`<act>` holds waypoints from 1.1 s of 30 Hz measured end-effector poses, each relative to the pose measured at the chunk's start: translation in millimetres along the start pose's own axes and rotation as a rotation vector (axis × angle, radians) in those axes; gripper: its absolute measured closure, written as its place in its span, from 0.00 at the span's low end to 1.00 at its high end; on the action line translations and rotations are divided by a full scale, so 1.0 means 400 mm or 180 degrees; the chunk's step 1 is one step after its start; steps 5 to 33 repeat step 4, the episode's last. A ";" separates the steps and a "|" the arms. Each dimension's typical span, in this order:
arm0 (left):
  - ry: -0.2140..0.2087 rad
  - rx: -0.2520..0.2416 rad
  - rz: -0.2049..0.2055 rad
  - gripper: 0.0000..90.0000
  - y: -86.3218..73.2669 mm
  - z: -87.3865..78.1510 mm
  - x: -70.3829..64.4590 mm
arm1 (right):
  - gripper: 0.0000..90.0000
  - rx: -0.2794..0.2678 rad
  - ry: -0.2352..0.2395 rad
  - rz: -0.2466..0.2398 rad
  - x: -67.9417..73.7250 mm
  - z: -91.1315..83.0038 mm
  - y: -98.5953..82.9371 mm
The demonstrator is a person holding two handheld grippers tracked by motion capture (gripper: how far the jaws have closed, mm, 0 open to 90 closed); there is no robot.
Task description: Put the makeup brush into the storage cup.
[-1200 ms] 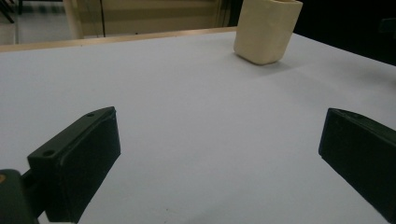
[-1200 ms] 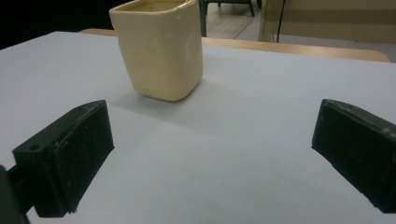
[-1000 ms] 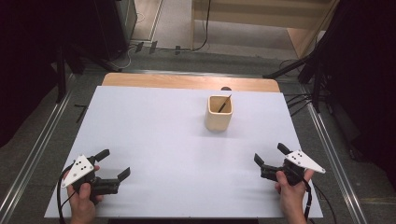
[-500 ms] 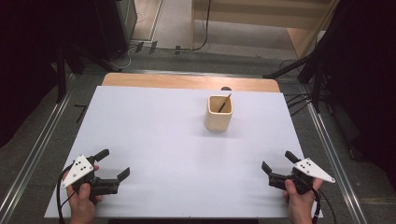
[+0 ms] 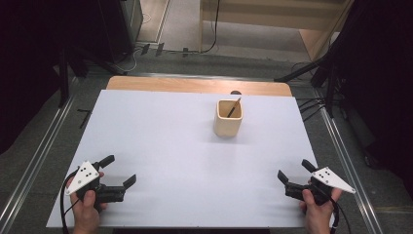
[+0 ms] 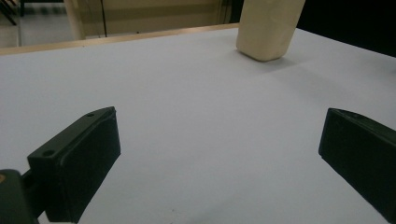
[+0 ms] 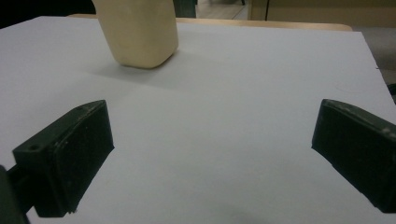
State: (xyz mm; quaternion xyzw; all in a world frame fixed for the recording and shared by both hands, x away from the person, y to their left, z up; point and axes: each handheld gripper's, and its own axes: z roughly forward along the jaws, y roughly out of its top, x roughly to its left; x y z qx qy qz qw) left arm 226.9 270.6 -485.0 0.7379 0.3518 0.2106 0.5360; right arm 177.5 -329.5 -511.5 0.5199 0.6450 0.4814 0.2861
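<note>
A pale beige cup point(image 5: 228, 123) stands upright on the white table point(image 5: 170, 136), right of the middle toward the far side, with a thin dark stick point(image 5: 234, 107) leaning inside it. My left gripper point(image 5: 121, 169) rests near the front left corner, held by a hand, open and with nothing in it. My right gripper point(image 5: 293, 168) sits near the front right corner, also open and holding nothing. In the left gripper view the cup point(image 6: 268, 28) stands far ahead to the right of the open gripper point(image 6: 219, 140). In the right gripper view the cup point(image 7: 140, 32) is ahead on the left of the open gripper point(image 7: 212, 140).
A wooden strip point(image 5: 195, 85) runs along the table's far edge. Metal rails point(image 5: 341, 151) flank the table on both sides, and cables lie on the floor behind it. Bare white surface lies between the two grippers.
My right gripper has drawn back toward the front edge and slightly to the right. The left gripper and the cup have stayed put.
</note>
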 end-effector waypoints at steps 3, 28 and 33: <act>-0.0003 0.0003 0.0007 0.00 0.000 0.002 -0.001 | 0.00 0.0011 0.0026 -0.0009 0.002 0.000 0.002; -0.0005 -0.0001 0.0005 0.00 0.001 0.003 -0.001 | 0.00 0.0008 0.0019 -0.0021 0.004 0.000 0.003; -0.0005 -0.0001 0.0005 0.00 0.001 0.003 -0.001 | 0.00 0.0008 0.0019 -0.0021 0.004 0.000 0.003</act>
